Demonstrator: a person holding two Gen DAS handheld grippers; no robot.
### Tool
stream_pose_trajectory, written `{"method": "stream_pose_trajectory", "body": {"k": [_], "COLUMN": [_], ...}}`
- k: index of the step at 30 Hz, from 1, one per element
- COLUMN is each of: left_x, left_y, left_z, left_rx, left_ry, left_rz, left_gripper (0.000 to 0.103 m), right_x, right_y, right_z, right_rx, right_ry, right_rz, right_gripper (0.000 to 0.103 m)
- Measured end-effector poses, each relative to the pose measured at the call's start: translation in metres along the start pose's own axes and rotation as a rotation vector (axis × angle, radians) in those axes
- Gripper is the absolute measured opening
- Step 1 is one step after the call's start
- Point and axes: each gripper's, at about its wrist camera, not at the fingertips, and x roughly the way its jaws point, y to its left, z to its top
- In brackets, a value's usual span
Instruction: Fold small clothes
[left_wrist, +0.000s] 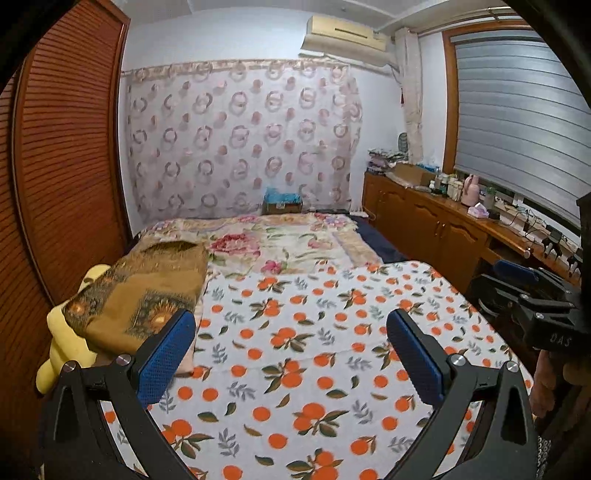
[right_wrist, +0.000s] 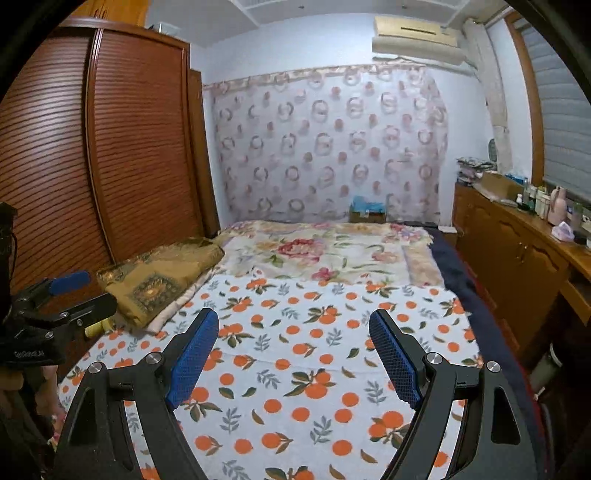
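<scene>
A brown patterned folded cloth (left_wrist: 147, 291) lies at the left side of the bed, partly over a yellow soft item (left_wrist: 66, 343); it also shows in the right wrist view (right_wrist: 162, 277). My left gripper (left_wrist: 291, 332) is open and empty above the orange-print sheet (left_wrist: 314, 332), its left pad (left_wrist: 166, 354) close to the cloth's near edge. My right gripper (right_wrist: 293, 332) is open and empty above the same sheet (right_wrist: 314, 369). Each gripper shows at the edge of the other's view: the right (left_wrist: 532, 291), the left (right_wrist: 70, 295).
A floral blanket (left_wrist: 277, 243) covers the far half of the bed. A louvred wooden wardrobe (left_wrist: 66, 166) stands at the left. Wooden cabinets (left_wrist: 443, 221) with bottles run along the right under a window blind. A patterned curtain (left_wrist: 240, 140) hangs behind the bed.
</scene>
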Motion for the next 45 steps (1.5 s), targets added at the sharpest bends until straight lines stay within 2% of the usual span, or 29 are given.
{"method": "stream_pose_trajectory", "body": {"k": [11,15,45], "left_x": [-0.034,-0.042,-0.044], "left_y": [0.001,0.005,0.013], "left_z": [0.018,0.021,0.013], "left_rx": [0.005,0.002,-0.013], "left_ry": [-0.071,-0.09,-0.09], "left_rz": [0.027,0.044,0.078], "left_gripper": [0.103,0.103,0.103], "right_x": [-0.048,-0.05,-0.041], "right_y": [0.019,0.022,0.012], "right_z": [0.0,-0.007,-0.009], "right_rx": [-0.002,0.002,0.0], "right_ry": [-0.105,-0.121,-0.109], "right_rz": [-0.054,-0.064,-0.069], "right_gripper": [0.085,0.085,0.085]}}
